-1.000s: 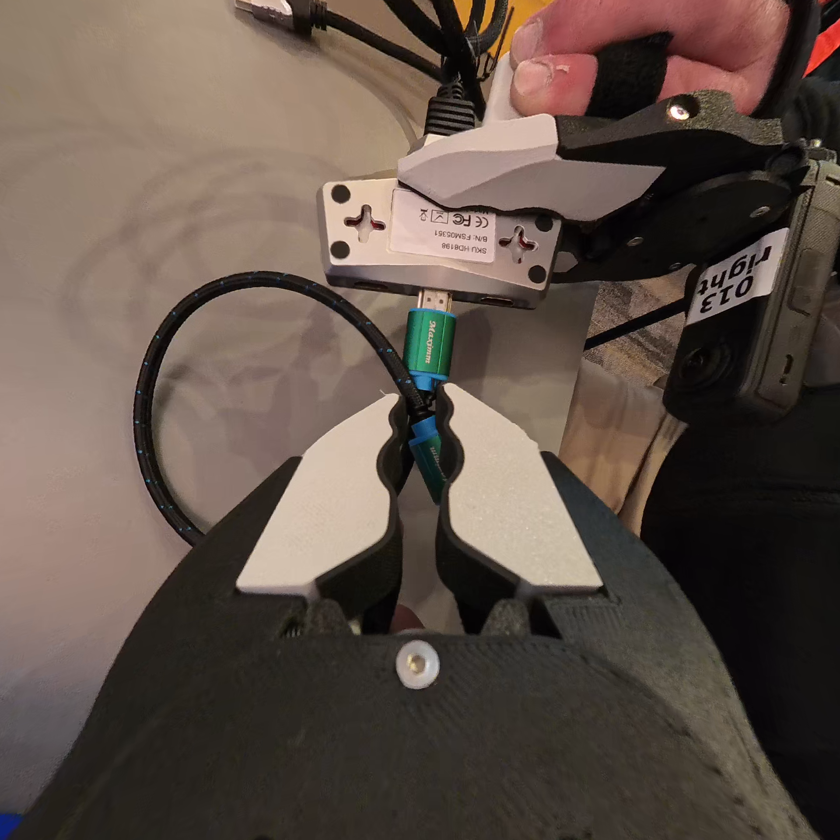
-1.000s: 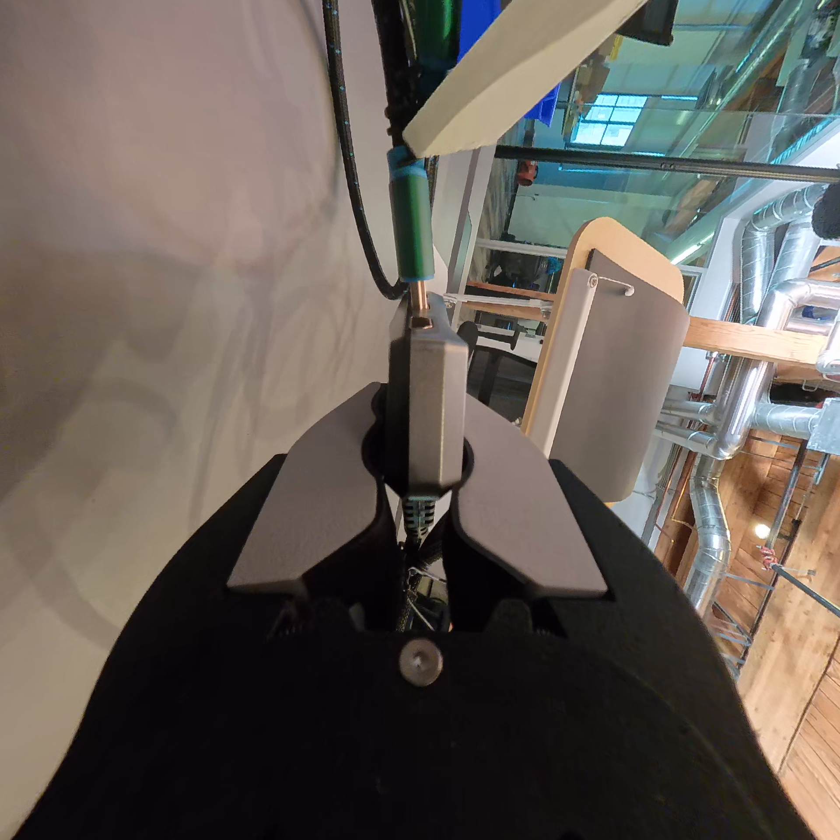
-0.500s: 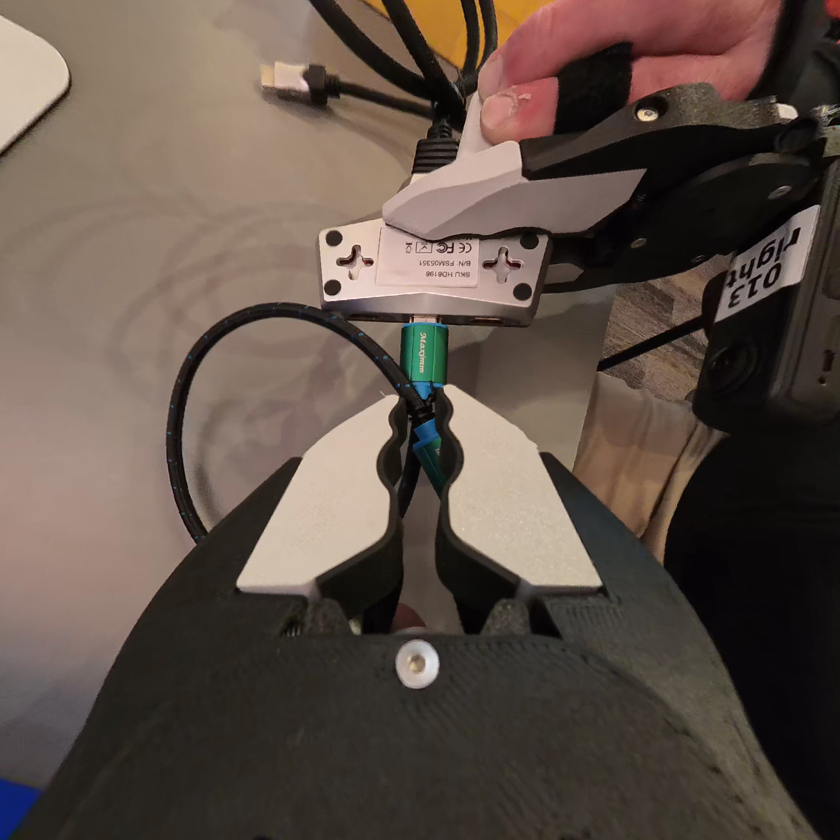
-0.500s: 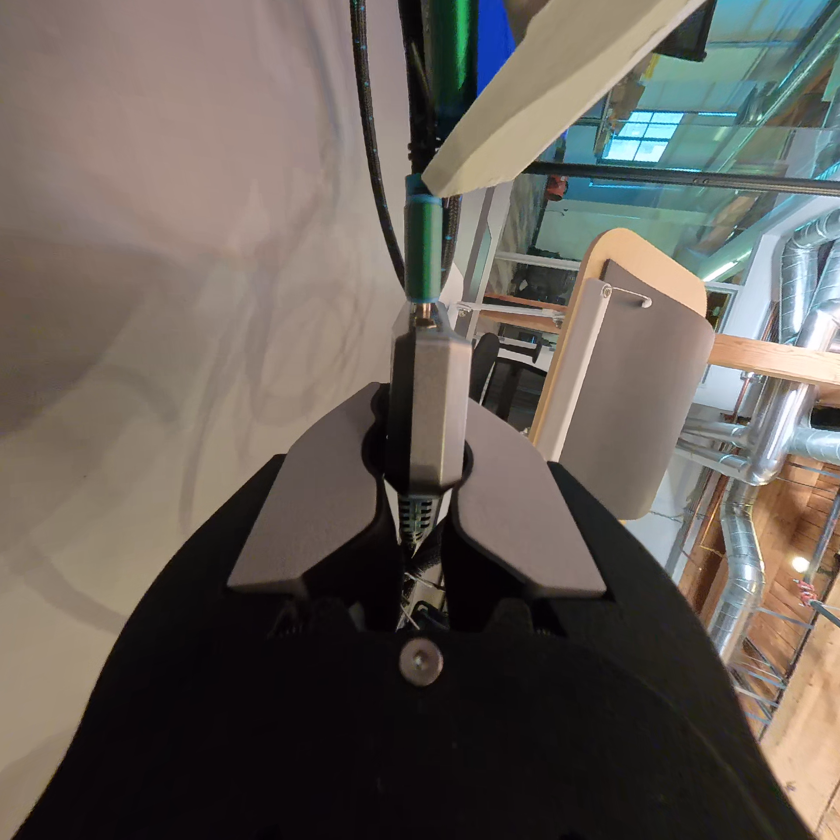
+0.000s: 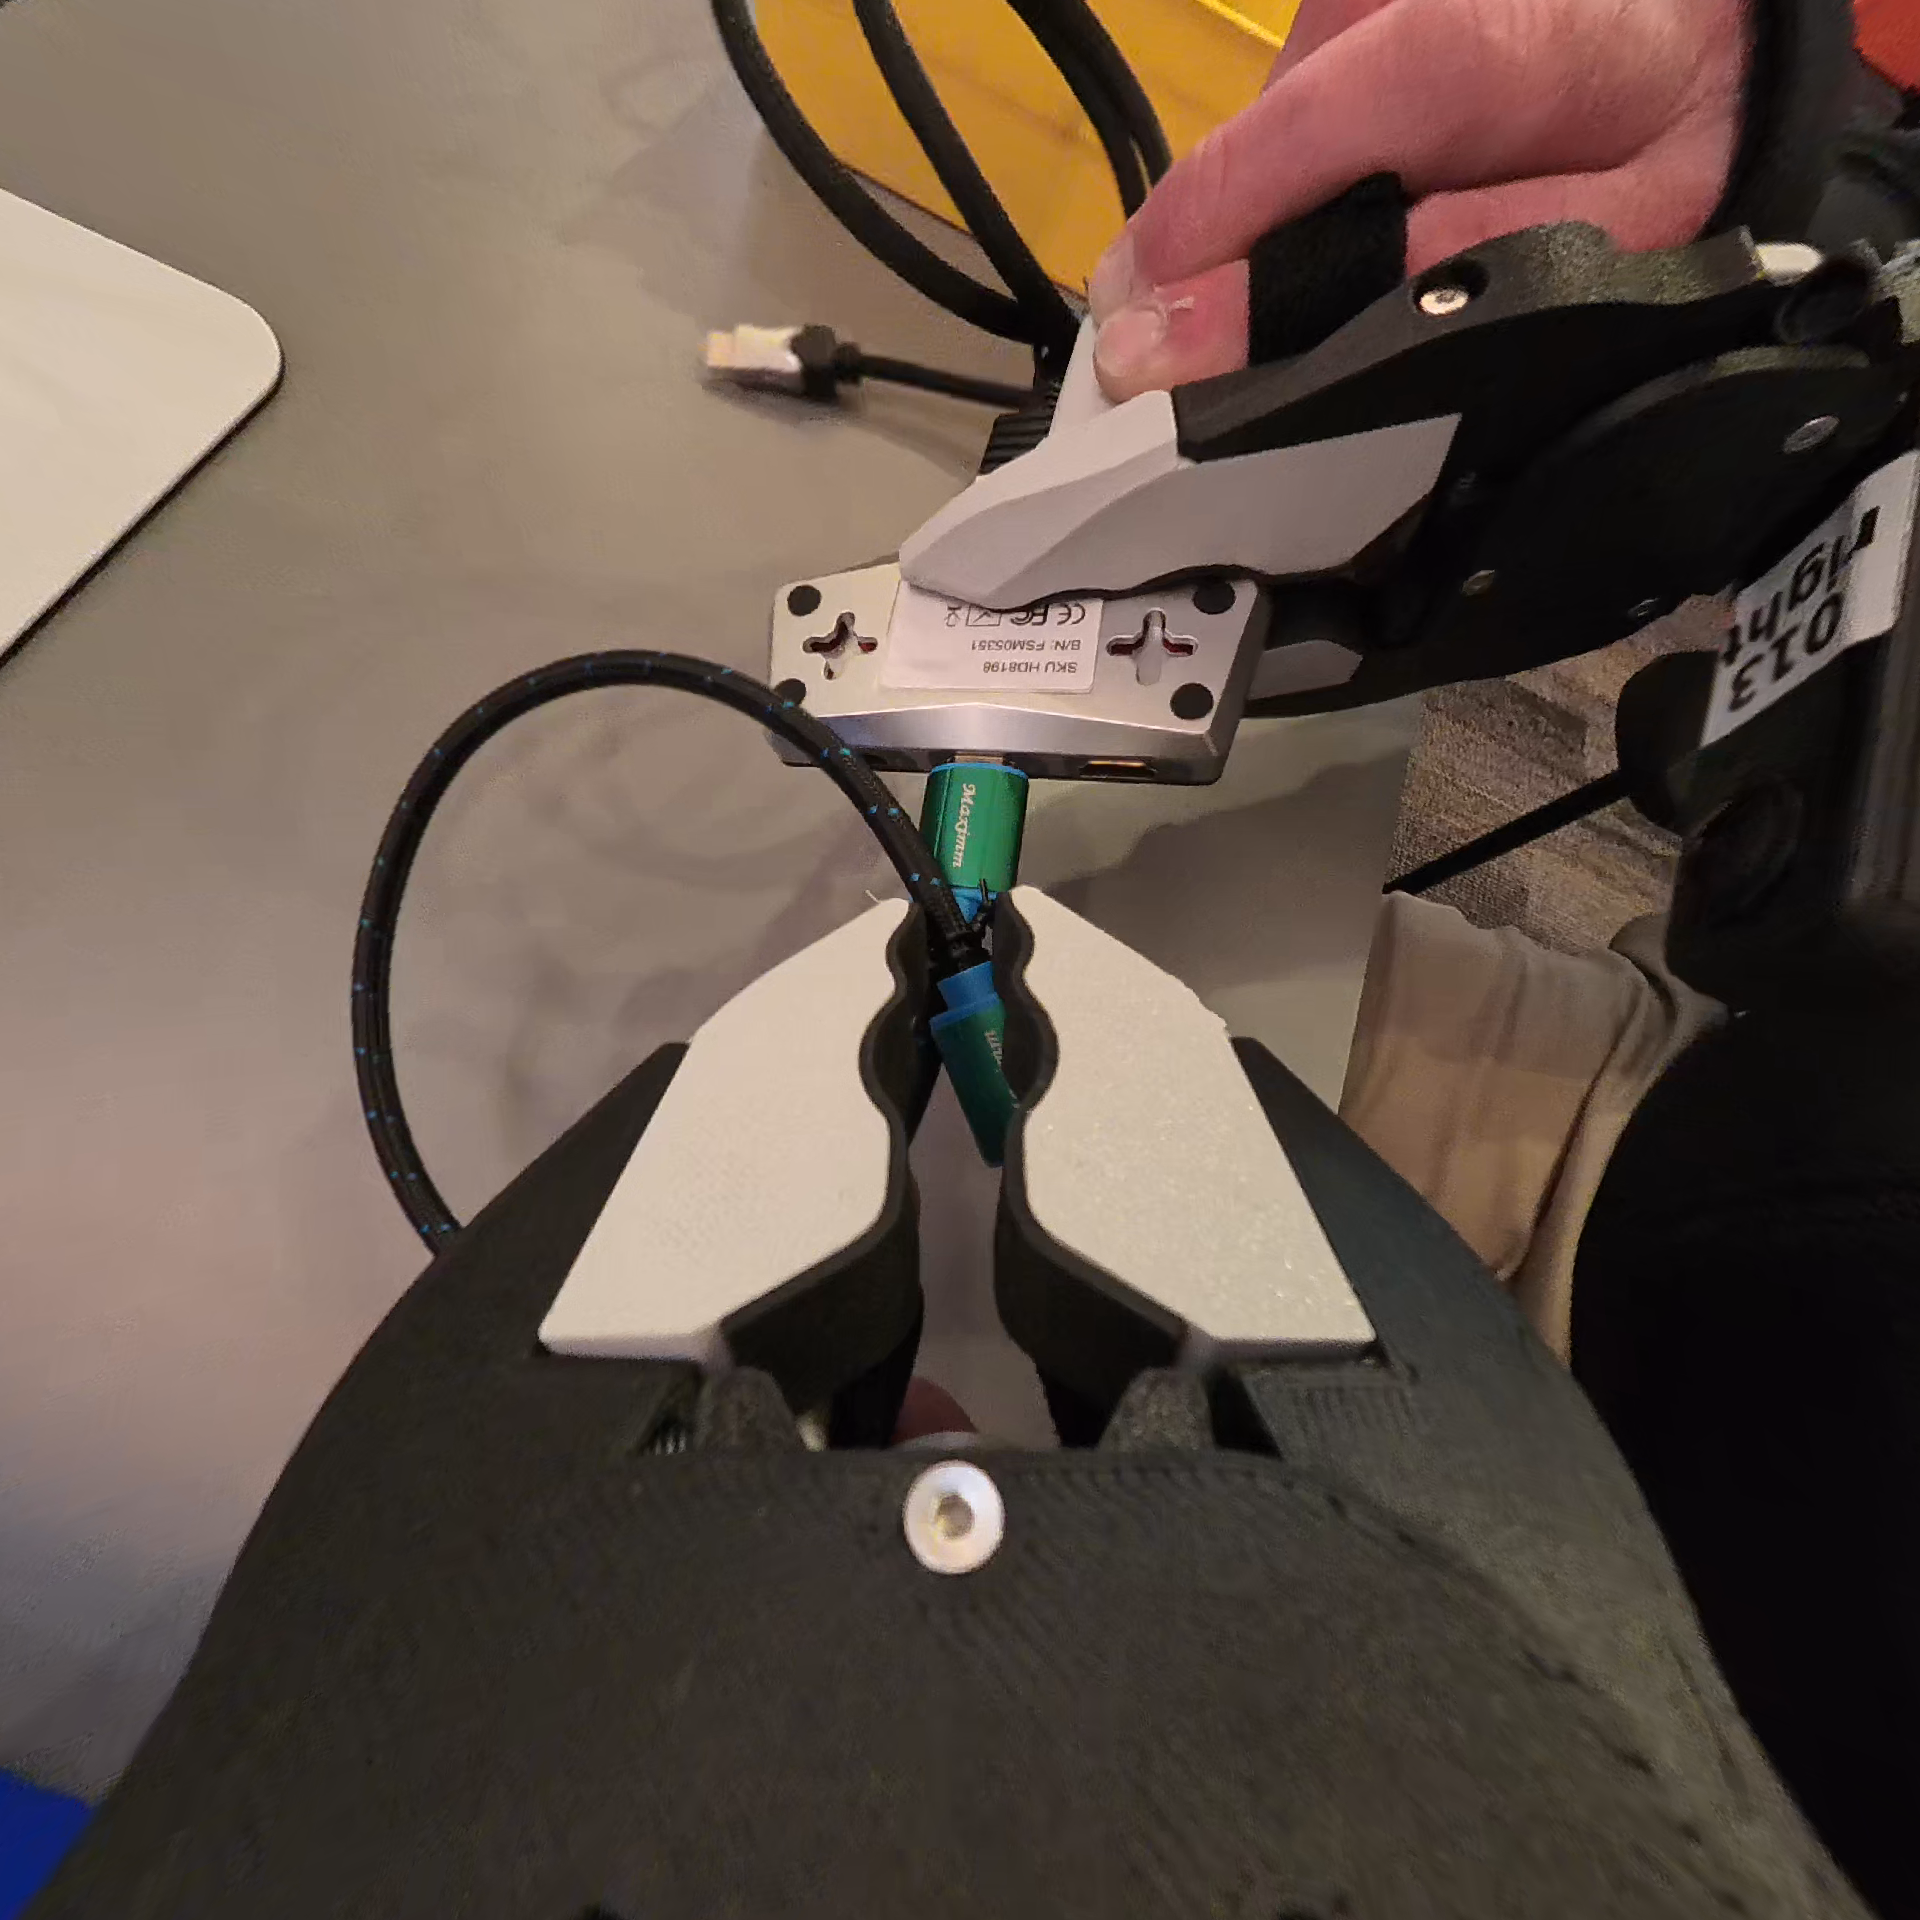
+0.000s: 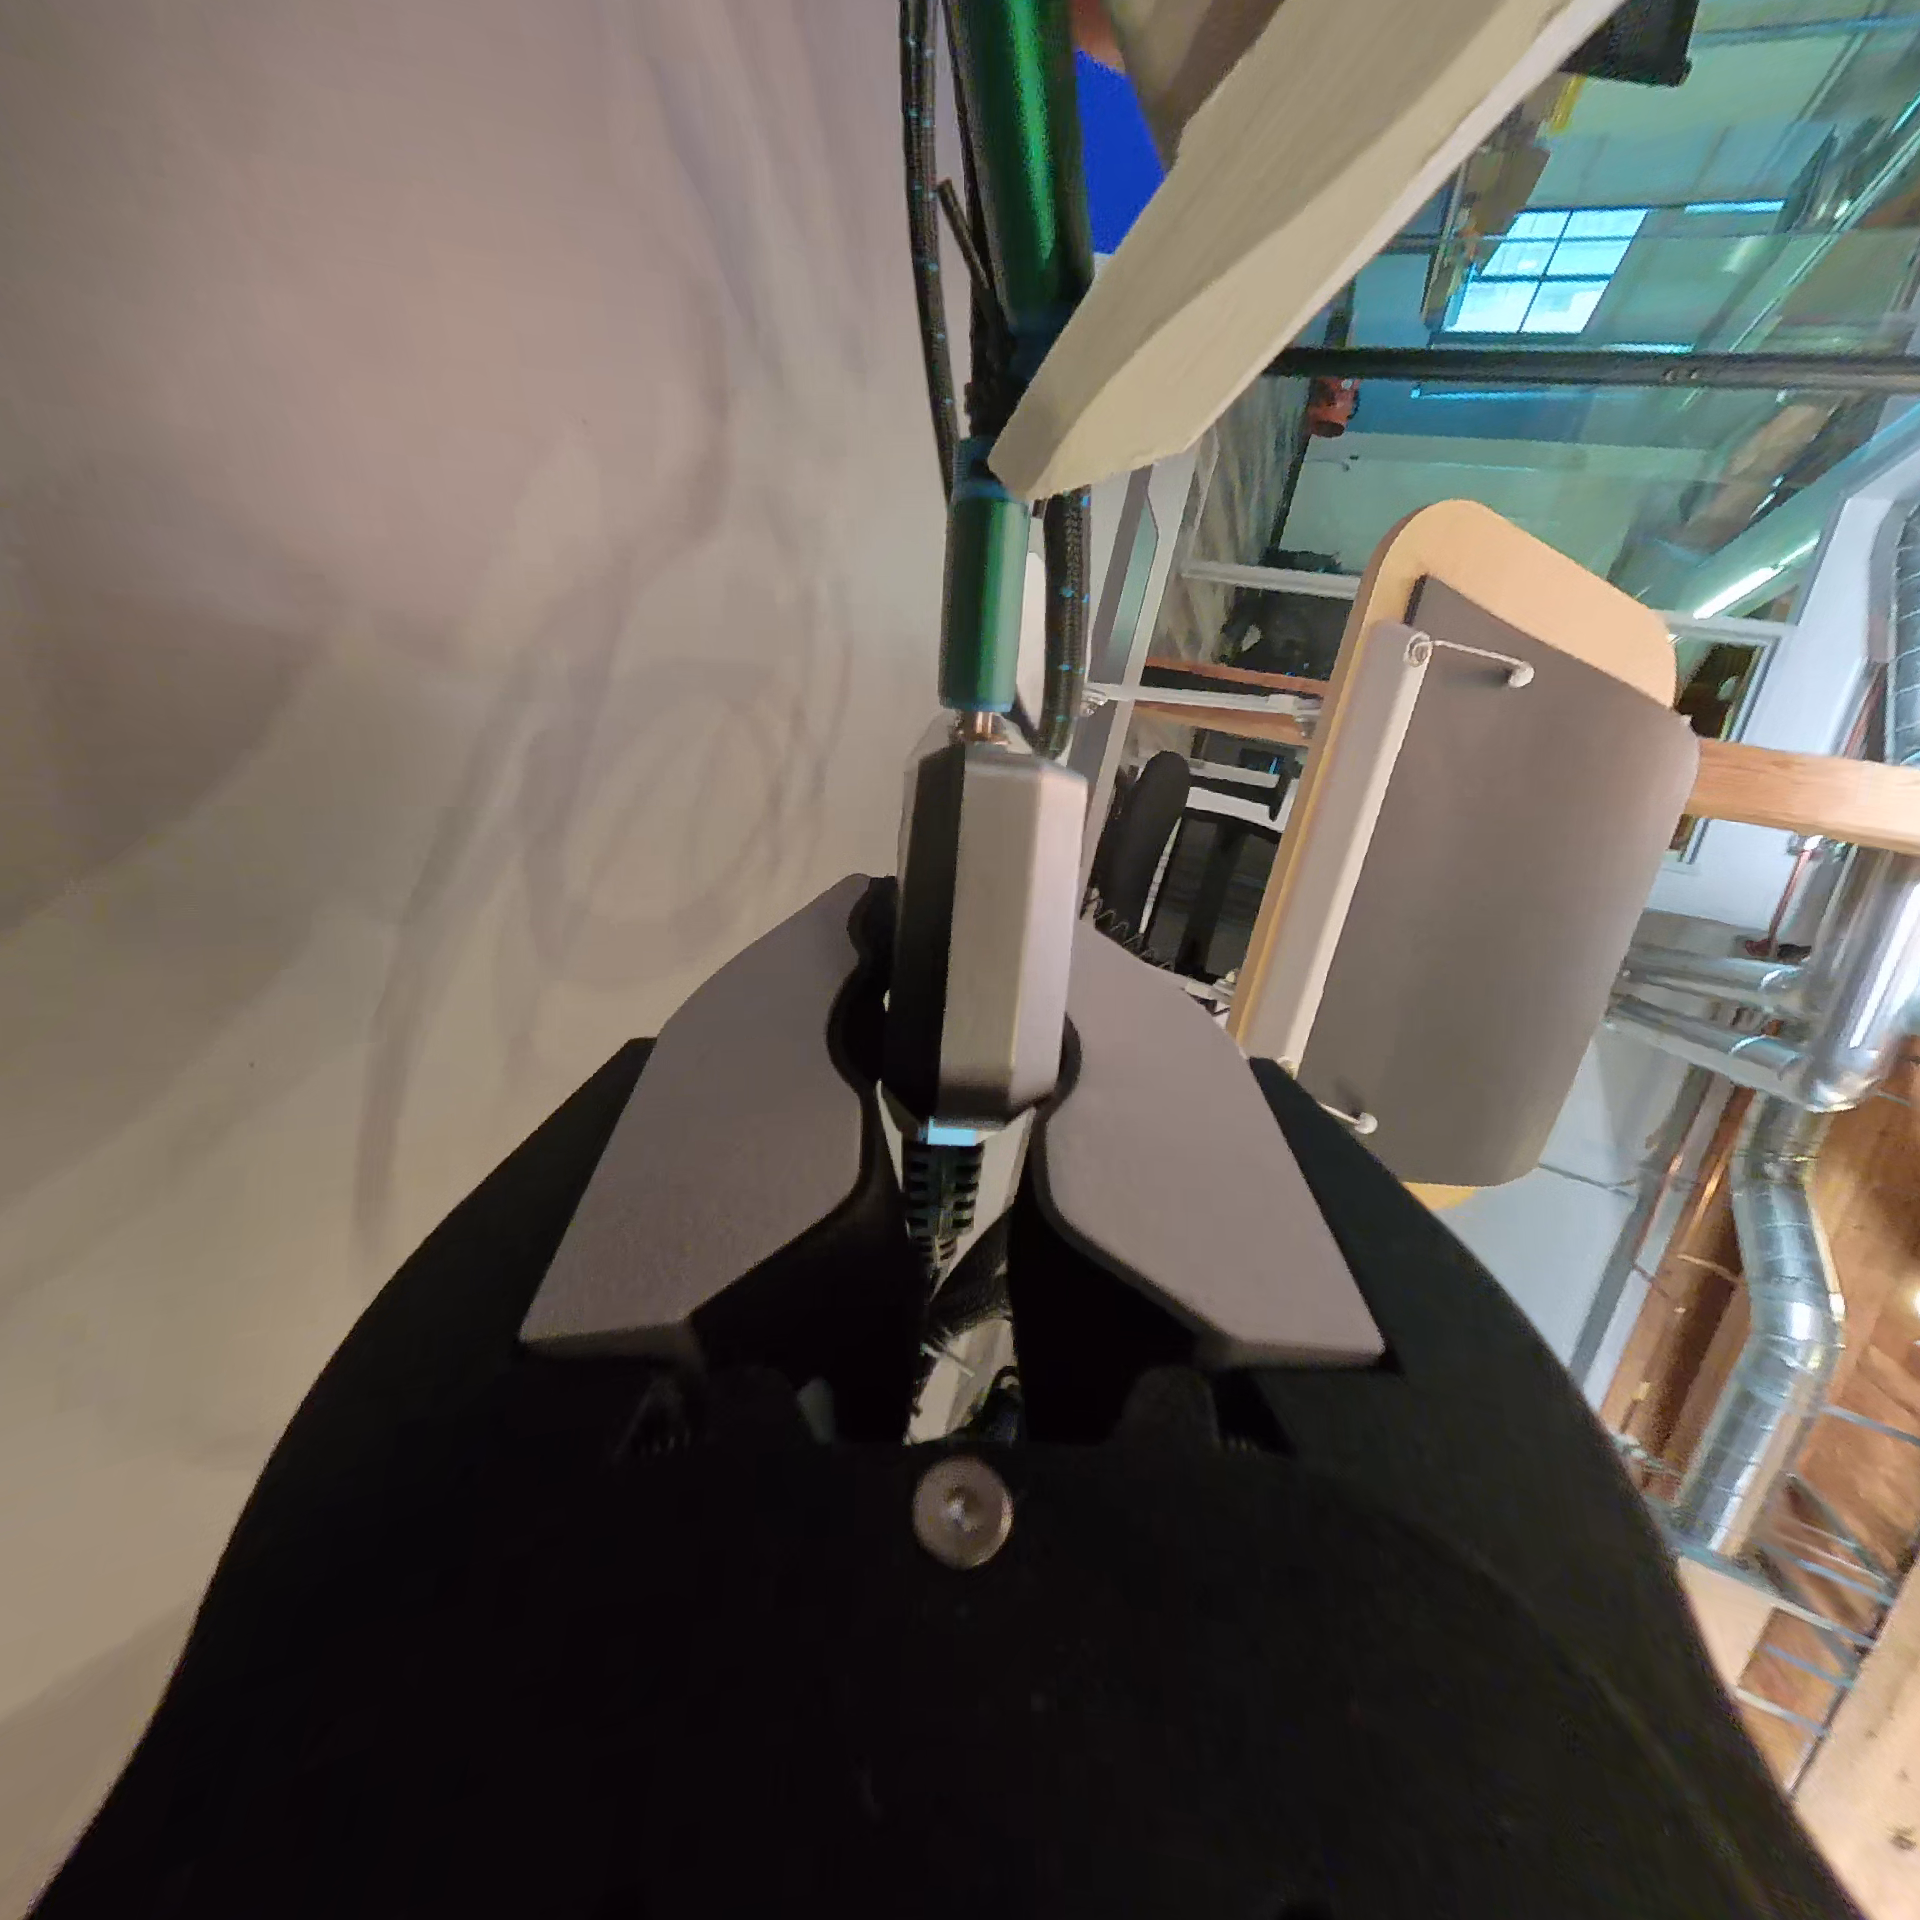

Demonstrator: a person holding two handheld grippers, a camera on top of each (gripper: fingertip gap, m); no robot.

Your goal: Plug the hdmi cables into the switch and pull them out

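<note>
Grey table [image 5: 416, 343] below | your right gripper [image 6: 961, 977] clamps the switch [image 5: 997, 717]; your left gripper [image 5: 956, 935] pinches the braided cable [image 5: 416, 831] behind its green plug [image 5: 971, 831], seated in the switch

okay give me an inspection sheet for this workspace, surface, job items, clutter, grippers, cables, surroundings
Surface: grey table, swirl marks, pale mat at its left edge.
Job's things: silver switch held underside up; green plug seated in its middle port, right port empty.
Clutter: yellow object at the far edge.
Grippers: left gripper shut on the braided cable just behind the plug; right gripper shut on the switch.
Cables: loose silver connector; black cables behind.
Surroundings: chair, metal ducts.
</note>
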